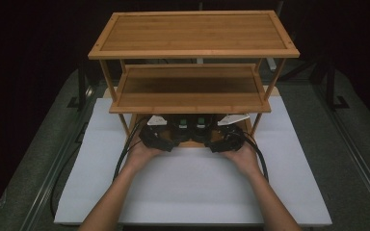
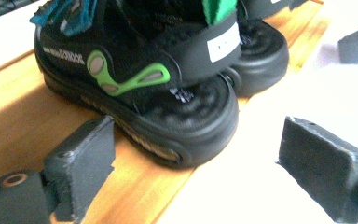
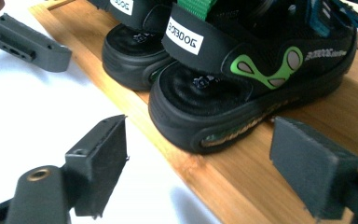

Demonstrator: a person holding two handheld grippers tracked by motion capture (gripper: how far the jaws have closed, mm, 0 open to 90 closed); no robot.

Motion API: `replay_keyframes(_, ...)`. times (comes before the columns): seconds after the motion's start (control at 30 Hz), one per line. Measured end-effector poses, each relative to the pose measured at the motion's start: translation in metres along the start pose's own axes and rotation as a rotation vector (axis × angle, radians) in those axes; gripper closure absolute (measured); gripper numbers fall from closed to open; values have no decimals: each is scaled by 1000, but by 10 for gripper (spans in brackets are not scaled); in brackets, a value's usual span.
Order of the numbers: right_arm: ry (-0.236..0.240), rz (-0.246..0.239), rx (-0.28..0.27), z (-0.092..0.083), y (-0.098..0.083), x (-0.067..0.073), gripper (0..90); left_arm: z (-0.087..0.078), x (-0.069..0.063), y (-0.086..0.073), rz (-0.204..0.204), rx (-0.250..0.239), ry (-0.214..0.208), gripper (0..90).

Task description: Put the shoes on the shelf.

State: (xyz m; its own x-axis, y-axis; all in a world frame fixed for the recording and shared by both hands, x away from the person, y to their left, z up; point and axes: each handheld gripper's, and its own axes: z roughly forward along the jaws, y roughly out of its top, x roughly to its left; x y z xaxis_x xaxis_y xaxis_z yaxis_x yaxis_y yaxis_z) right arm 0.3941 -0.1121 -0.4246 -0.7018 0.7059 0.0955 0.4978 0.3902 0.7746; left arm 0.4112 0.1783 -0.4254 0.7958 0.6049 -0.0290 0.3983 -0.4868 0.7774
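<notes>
Two sandals: pair (image 1: 191, 126) on rack's bottom shelf (image 2: 23, 121), heels outward.
Left tool (image 2: 193, 165): open, heel (image 2: 200, 116) between jaws, untouched.
Right tool (image 3: 198, 163): open likewise.
Handling: light, rubbery sole (grippy); pinch heel rim.

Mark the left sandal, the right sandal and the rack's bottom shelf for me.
left sandal (image 2: 186, 116): left gripper view, on its heel footbed.
right sandal (image 3: 200, 100): right gripper view, on its heel footbed.
bottom shelf (image 3: 261, 168): right gripper view, on bare wood beside the sole.
</notes>
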Motion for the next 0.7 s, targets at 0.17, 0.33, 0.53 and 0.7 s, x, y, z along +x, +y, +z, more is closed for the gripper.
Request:
replay_keyframes(0.17,15,12,-8,-13,-7,-1,90,-13,-4,-6,7,33,-10,8)
replay_keyframes(0.33,-11,19,42,-22,-16,2,19,-25,-9,-13,17,43,-17,0)
replay_keyframes(0.53,-37,18,53,-36,-28,3,19,-46,-16,-27,34,64,-11,0)
replay_keyframes(0.7,-64,28,36,-55,-43,1,19,-69,-20,-42,18,36,11,0)
